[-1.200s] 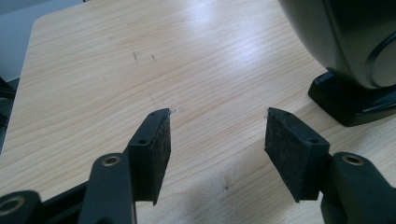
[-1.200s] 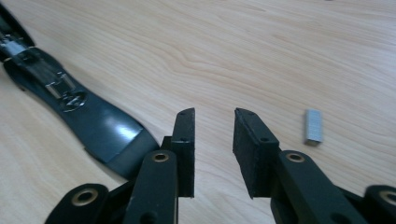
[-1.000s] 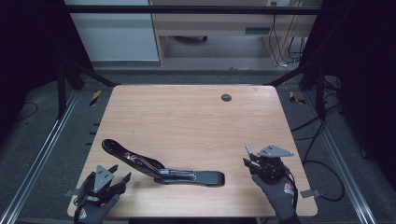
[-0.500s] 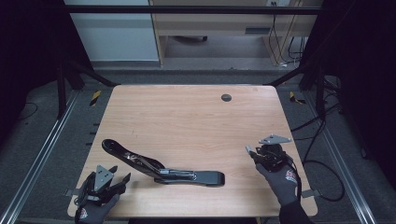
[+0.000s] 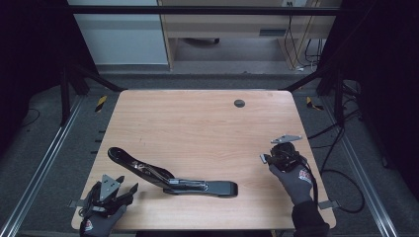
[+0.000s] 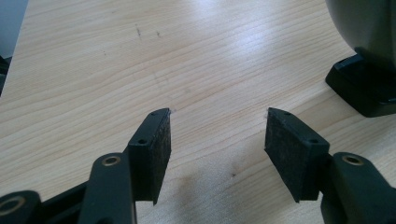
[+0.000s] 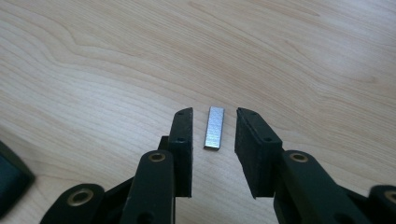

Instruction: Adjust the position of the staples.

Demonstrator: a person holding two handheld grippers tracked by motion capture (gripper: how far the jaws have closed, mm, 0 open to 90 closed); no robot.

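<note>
Right hand-held gripper (image 7: 214, 128) jaws apart, straddling one staple strip (image 7: 214, 128) on table (image 5: 197, 123); left hand-held gripper (image 6: 217, 133) agape; one stapler (image 5: 170, 177).

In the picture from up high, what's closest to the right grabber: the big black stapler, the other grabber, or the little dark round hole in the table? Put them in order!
From the right gripper:
1. Black stapler, lying open on the table to its left; its near end is closest.
2. Round hole, up near the table's far edge.
3. Left gripper, at the near left corner, beyond the stapler.

Lab: railed rig frame (image 5: 47, 153) (dark curtains (image 5: 29, 59)).
</note>
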